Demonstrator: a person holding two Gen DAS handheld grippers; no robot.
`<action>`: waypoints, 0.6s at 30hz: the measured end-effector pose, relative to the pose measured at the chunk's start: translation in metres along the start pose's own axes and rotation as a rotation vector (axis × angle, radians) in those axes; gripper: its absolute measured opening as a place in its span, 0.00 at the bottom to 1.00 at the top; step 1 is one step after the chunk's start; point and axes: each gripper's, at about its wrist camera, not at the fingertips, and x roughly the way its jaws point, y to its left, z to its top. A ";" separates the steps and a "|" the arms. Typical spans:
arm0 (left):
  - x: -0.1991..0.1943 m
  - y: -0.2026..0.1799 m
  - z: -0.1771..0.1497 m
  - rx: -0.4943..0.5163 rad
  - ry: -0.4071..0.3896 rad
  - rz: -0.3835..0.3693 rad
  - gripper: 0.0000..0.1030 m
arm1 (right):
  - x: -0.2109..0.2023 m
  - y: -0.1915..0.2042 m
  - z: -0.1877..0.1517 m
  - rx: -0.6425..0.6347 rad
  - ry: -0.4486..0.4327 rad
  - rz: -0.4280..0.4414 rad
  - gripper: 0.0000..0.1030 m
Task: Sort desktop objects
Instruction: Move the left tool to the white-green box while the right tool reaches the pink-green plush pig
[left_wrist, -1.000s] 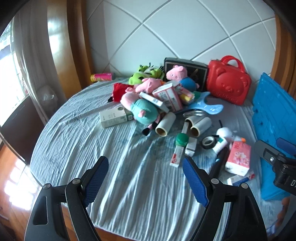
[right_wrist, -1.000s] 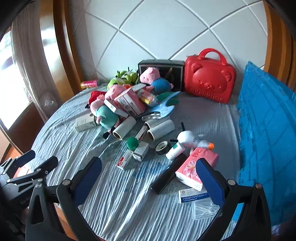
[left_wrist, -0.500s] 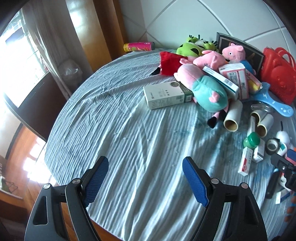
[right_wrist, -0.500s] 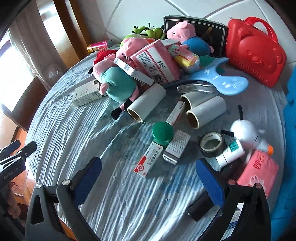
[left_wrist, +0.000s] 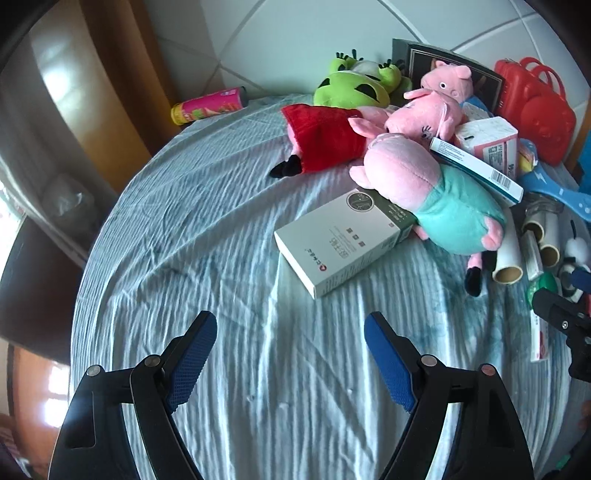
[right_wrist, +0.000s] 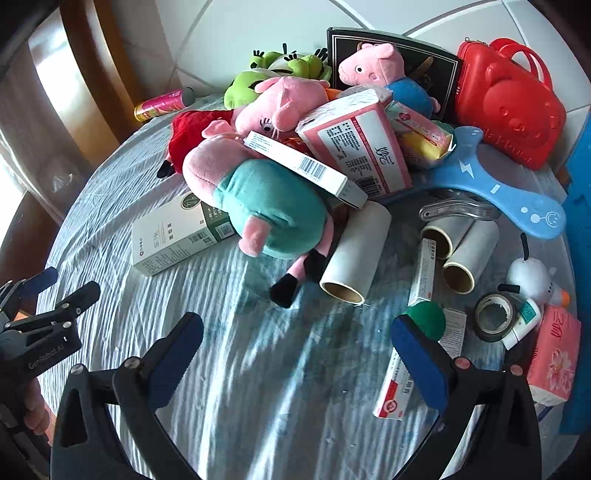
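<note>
Both tools spread wide, holding nothing. Left tool hovers over bare cloth; white box lies just ahead at 12 o'clock, one end pinned under teal pig. Right tool faces the heap; paper roll at 12 o'clock, green cap at 2. Box looks light, stiff card: pinch across the free narrow end, slide clear of the plush. Pig soft, will sag; take it mid-body.
</note>
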 end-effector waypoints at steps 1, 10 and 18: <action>0.007 0.001 0.005 0.019 0.001 -0.014 0.80 | 0.003 0.004 0.004 0.008 0.003 -0.015 1.00; 0.074 -0.012 0.046 0.147 0.055 -0.110 0.80 | 0.043 0.018 0.046 0.023 0.032 -0.090 1.00; 0.110 -0.027 0.075 0.179 0.047 -0.232 0.85 | 0.097 0.016 0.066 0.014 0.098 -0.092 1.00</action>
